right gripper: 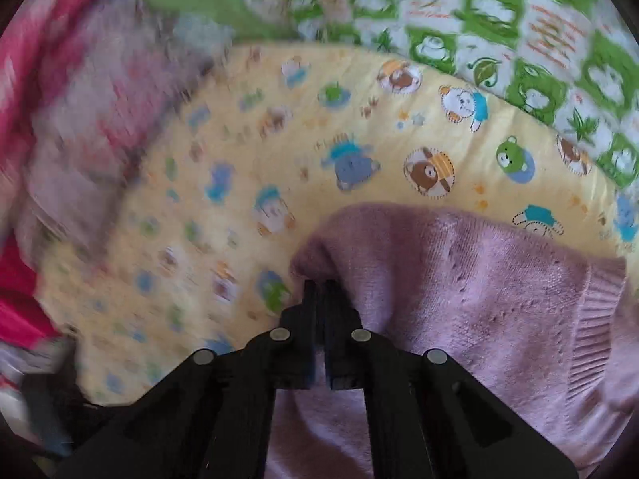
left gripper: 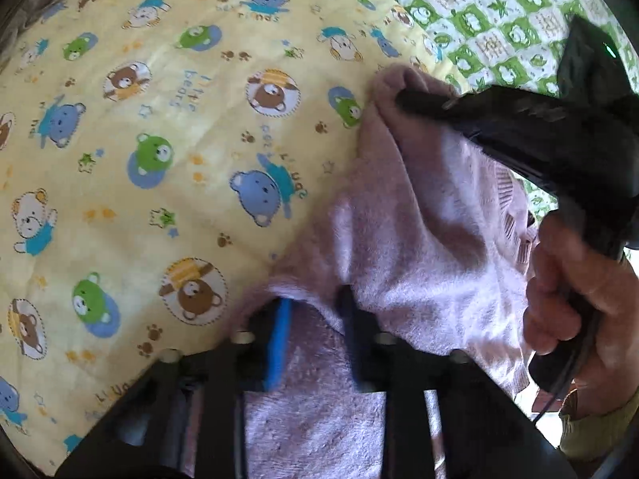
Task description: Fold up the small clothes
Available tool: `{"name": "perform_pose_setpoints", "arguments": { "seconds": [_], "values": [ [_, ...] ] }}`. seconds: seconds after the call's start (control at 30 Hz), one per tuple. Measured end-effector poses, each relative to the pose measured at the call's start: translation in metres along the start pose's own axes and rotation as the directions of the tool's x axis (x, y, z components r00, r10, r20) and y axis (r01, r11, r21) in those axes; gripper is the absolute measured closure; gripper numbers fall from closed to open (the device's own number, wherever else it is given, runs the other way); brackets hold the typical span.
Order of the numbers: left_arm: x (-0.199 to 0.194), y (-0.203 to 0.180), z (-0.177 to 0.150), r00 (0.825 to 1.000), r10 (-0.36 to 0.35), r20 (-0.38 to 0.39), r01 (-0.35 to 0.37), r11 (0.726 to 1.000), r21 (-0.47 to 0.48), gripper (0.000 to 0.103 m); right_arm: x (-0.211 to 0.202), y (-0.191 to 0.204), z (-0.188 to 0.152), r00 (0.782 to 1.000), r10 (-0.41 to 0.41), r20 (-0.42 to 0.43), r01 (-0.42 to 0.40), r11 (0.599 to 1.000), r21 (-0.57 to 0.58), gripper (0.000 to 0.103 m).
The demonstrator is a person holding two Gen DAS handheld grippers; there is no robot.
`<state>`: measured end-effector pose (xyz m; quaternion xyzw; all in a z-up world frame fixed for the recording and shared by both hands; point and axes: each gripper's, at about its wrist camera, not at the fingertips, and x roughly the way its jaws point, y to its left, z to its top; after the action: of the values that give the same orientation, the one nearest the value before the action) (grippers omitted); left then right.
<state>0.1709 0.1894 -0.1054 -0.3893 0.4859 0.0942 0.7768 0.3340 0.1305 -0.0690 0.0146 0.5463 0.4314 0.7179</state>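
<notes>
A small pale-pink knit sweater (left gripper: 431,239) hangs between my two grippers above a yellow bear-print quilt (left gripper: 159,151). My left gripper (left gripper: 315,303) is shut on a fold of the sweater's edge, its blue pad showing. My right gripper (left gripper: 403,97) shows in the left wrist view, shut on another corner of the sweater, held by a hand (left gripper: 579,291). In the right wrist view my right gripper (right gripper: 321,283) pinches a bunched corner of the sweater (right gripper: 459,287), whose ribbed hem (right gripper: 591,339) lies at the right.
A green-and-white checked frog-print cloth (left gripper: 499,12) lies beyond the yellow quilt (right gripper: 359,151), and also shows in the right wrist view (right gripper: 499,28). A blurred heap of pink, red and grey clothes (right gripper: 80,119) lies at the left.
</notes>
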Motion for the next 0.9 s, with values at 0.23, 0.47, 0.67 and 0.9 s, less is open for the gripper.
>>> {"name": "perform_pose_setpoints", "arguments": {
  "seconds": [0.23,0.47,0.67,0.9],
  "values": [
    [-0.011,0.014,-0.004,1.000,-0.013,0.028,0.013,1.000,-0.007,0.091,-0.014,-0.012,0.010,0.999,0.025,0.047,-0.028,0.998,0.052,0.097],
    [-0.014,0.022,-0.008,1.000,-0.004,0.024,0.005,1.000,-0.026,0.091,-0.014,0.021,0.000,0.990,-0.124,0.067,0.132,0.981,-0.144,0.073],
    [-0.008,0.018,-0.006,0.999,0.011,0.033,-0.010,1.000,-0.026,0.090,0.034,0.012,0.002,0.956,-0.294,0.002,0.287,0.933,-0.217,0.095],
    [-0.011,0.004,-0.006,1.000,0.018,0.014,-0.019,1.000,0.010,0.085,-0.034,-0.005,-0.015,0.962,-0.222,0.160,0.234,0.970,-0.064,0.071]
  ]
}}
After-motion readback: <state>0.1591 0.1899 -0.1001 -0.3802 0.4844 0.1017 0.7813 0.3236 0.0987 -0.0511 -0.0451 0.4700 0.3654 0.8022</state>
